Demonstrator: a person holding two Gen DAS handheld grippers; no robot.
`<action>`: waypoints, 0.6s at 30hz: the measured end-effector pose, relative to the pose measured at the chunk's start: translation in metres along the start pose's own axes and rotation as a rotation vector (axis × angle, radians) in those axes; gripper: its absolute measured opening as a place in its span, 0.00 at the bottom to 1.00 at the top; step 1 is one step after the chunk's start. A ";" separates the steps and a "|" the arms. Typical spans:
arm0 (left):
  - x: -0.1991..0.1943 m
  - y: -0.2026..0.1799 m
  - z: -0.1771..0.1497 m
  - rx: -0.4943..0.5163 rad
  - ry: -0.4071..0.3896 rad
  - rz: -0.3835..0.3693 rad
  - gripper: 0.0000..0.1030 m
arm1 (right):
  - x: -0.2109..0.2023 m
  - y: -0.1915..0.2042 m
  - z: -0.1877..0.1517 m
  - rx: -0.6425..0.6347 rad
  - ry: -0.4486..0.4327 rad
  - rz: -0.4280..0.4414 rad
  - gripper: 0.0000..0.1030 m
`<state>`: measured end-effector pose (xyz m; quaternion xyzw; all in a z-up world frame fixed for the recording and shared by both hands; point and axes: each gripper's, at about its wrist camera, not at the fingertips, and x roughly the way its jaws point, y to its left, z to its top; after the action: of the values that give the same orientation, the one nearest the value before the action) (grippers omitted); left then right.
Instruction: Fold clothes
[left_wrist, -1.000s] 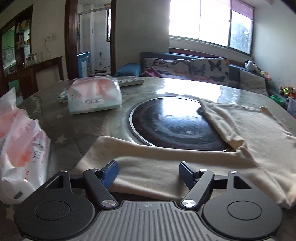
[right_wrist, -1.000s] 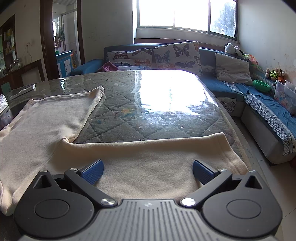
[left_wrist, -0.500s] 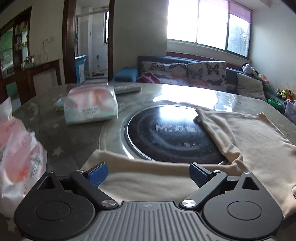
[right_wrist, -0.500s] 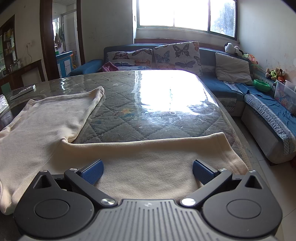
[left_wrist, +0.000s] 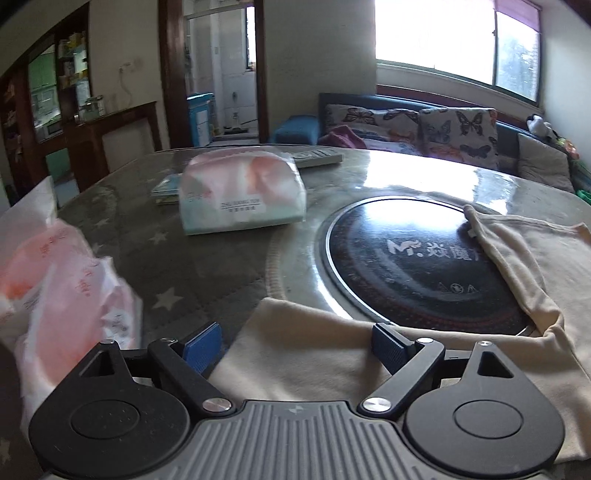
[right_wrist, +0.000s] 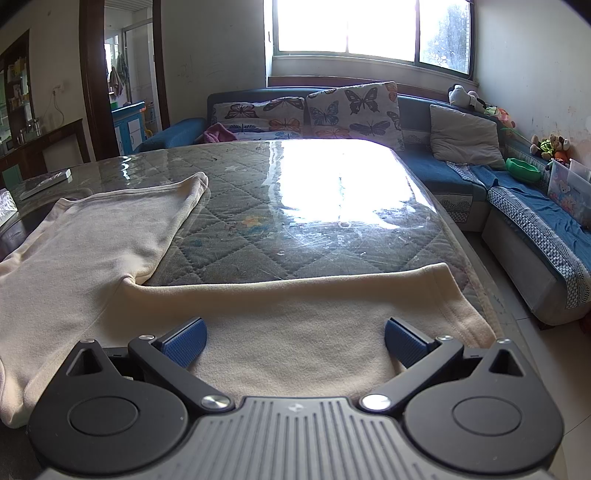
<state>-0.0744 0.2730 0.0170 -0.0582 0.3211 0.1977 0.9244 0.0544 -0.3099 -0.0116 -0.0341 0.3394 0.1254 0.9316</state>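
A cream long-sleeved garment (left_wrist: 317, 354) lies flat on the table. In the left wrist view one sleeve end lies just ahead of my left gripper (left_wrist: 297, 349), which is open and empty; its left fingertip sits off the sleeve's edge. The garment's body (left_wrist: 532, 266) runs off to the right. In the right wrist view the other sleeve (right_wrist: 295, 317) stretches across in front of my right gripper (right_wrist: 295, 341), which is open and empty over the cloth. The body (right_wrist: 107, 236) lies to the left.
A round black cooktop (left_wrist: 417, 262) is set into the table. A tissue pack (left_wrist: 240, 192) lies beyond it, plastic bags (left_wrist: 62, 295) at the near left. A remote (left_wrist: 317, 157) lies at the back. The table's right edge (right_wrist: 476, 266) drops to the floor; a sofa (right_wrist: 480, 173) stands beyond.
My left gripper has opened wider and shifted left toward the sleeve's end. My right gripper has stayed still and open.
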 end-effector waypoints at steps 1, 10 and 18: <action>-0.006 -0.001 -0.001 0.000 -0.013 -0.009 0.87 | 0.000 0.000 0.000 0.000 0.000 0.000 1.00; -0.014 -0.002 -0.016 0.039 -0.007 0.066 0.89 | 0.000 0.000 0.000 0.000 0.000 0.000 1.00; -0.019 0.019 -0.022 -0.021 0.002 0.199 0.89 | 0.000 0.000 0.000 0.000 0.000 0.000 1.00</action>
<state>-0.1081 0.2794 0.0115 -0.0359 0.3242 0.2920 0.8991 0.0544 -0.3104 -0.0116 -0.0339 0.3393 0.1256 0.9316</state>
